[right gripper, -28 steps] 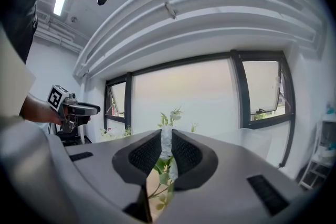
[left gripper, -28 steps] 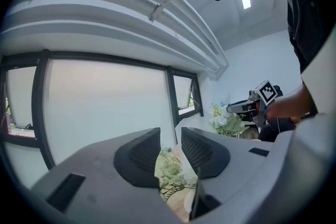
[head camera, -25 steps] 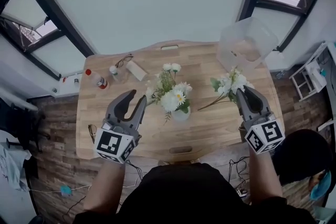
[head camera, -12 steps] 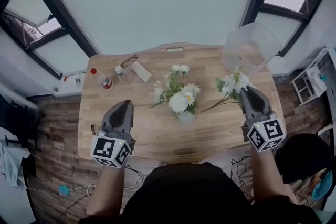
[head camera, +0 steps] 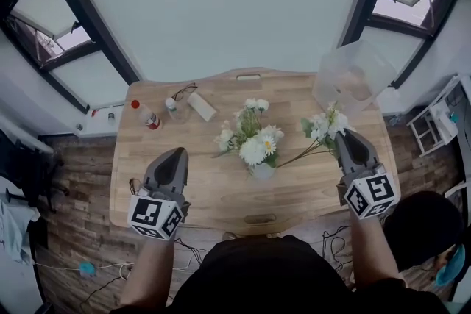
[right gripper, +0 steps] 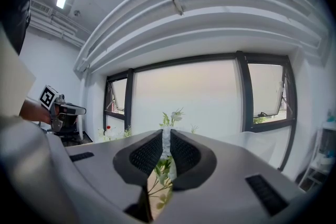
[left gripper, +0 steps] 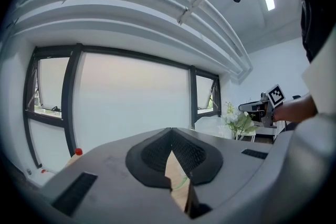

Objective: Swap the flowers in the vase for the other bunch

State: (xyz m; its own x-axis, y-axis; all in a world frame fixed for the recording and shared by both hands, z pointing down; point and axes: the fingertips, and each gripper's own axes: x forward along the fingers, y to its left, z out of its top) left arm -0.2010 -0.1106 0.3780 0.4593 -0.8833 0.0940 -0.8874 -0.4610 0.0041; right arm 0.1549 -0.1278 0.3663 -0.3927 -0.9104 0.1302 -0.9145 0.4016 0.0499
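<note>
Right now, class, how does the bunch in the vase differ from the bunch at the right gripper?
The vase bunch stands upright in the vase; the loose bunch slants, with its stems trailing toward the vase. The vase bunch is untouched; the loose bunch is clamped between the jaws of the right gripper. The vase bunch looks fuller than the loose bunch. Both have white blooms and green leaves.

Two flower bunches [head camera: 254, 142] [head camera: 324, 127]; one vase [head camera: 261, 171]; two bottles [head camera: 148, 116] [head camera: 174, 108]; one clear bin [head camera: 352, 77]; two hand-held grippers [head camera: 175, 155] [head camera: 342, 137].
</note>
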